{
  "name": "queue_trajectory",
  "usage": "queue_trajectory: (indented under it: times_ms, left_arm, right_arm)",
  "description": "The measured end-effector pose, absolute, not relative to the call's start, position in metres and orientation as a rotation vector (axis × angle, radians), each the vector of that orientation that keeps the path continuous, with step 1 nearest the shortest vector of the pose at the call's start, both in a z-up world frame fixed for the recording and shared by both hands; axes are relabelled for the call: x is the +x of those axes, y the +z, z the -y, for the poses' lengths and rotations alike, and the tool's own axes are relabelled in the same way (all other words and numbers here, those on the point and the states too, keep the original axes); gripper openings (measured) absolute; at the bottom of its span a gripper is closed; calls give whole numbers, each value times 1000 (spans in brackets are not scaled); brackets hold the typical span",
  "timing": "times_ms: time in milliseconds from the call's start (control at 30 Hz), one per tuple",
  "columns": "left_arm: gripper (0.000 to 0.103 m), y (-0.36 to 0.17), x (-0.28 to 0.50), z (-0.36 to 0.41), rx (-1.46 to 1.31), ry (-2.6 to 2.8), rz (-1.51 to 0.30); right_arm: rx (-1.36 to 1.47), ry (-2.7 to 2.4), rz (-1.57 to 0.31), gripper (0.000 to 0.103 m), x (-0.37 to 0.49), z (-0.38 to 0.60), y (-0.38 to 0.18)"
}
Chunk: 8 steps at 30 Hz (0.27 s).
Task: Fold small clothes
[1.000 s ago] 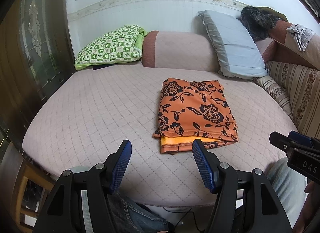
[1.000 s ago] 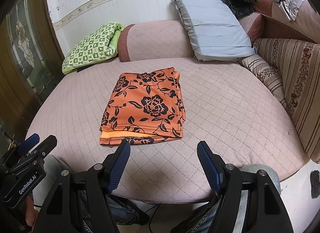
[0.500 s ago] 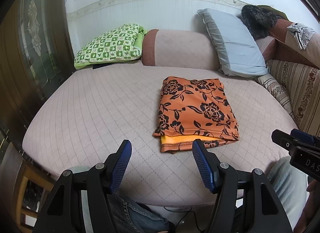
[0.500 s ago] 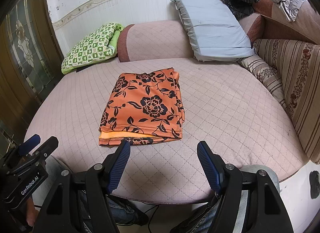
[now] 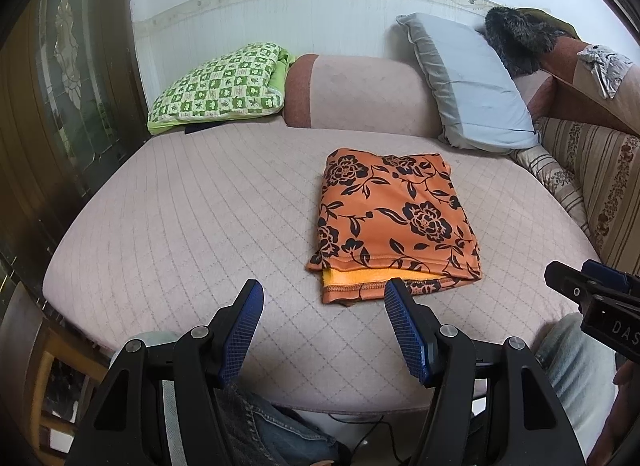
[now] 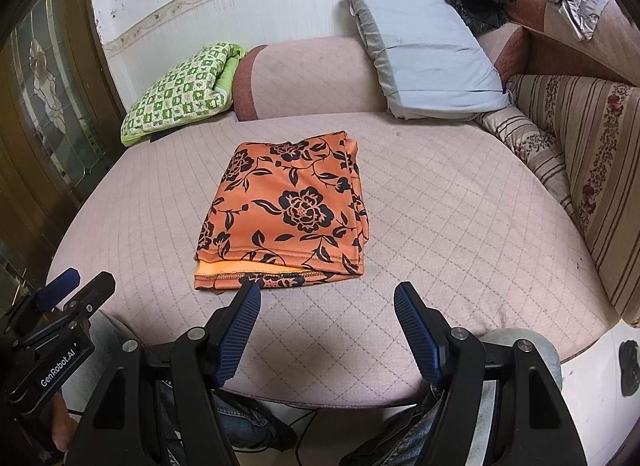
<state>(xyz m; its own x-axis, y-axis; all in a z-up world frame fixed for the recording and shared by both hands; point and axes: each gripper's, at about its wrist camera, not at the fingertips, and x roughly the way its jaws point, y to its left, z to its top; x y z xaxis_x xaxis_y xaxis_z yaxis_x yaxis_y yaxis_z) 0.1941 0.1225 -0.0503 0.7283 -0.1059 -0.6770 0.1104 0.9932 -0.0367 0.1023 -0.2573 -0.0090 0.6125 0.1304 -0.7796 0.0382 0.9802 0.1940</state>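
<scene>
Nothing has changed over the last second: your left gripper and right gripper stay apart, empty (2 idle tools); the folded orange floral garment rests mid-cushion, apparently finished.

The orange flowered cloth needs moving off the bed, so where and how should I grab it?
Grip the orange flowered cloth at its near edge, coming from the front: there the layers end, stacked and slightly apart, so one pinch catches all.
</scene>
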Motion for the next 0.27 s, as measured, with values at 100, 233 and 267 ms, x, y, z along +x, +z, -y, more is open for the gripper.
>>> queue_trajectory:
  times_ms: [100, 233, 267]
  left_arm:
    - [63, -51, 200, -119, 18, -128, -749]
    - [63, -53, 207, -112, 35, -134, -737]
    - [63, -55, 210, -111, 34, -137, -741]
  right_arm:
    - [205, 51, -914, 71, 104, 259, -11]
    - [221, 46, -920, 71, 108, 263, -17]
    - [226, 50, -920, 71, 111, 266, -19]
